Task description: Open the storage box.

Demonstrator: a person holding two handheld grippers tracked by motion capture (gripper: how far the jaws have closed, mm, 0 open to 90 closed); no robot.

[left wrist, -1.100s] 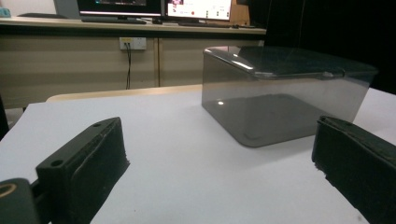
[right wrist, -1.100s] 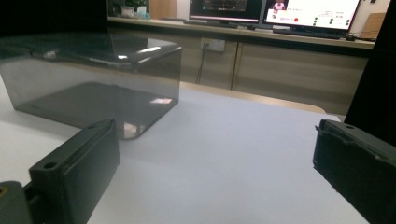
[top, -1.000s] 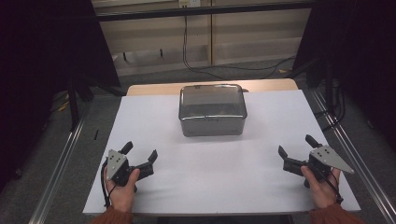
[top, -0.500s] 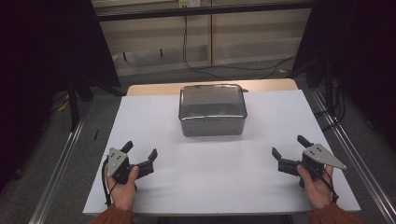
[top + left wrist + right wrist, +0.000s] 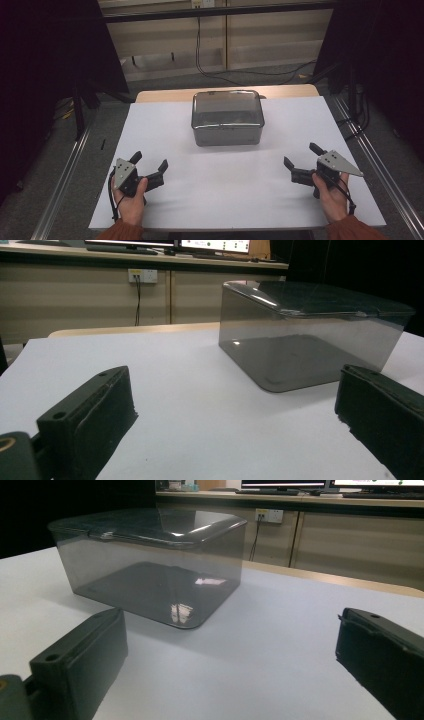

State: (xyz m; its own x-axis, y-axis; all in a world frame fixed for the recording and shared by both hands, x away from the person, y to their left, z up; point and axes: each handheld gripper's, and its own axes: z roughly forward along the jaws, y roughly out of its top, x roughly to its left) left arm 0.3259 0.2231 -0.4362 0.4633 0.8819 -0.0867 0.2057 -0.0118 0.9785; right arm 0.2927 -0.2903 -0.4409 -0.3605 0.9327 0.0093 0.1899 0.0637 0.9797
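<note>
A white table [image 5: 225, 190] is sitting in a dim room, with beige cabinets and hanging cables lying beyond its 12 o'clock edge. A smoky clear box [image 5: 227, 117] with its lid on is resting at the table's centre, toward 12 o'clock. The left tool [image 5: 149, 168] is hovering low at 8 o'clock, jaws spread wide and gripping nothing. The right tool [image 5: 299, 161] is hovering at 4 o'clock, jaws likewise wide apart and empty. Both are staying well apart from the box, each pointing inward toward it, a hand [image 5: 131, 202] wrapping each grip.
</note>
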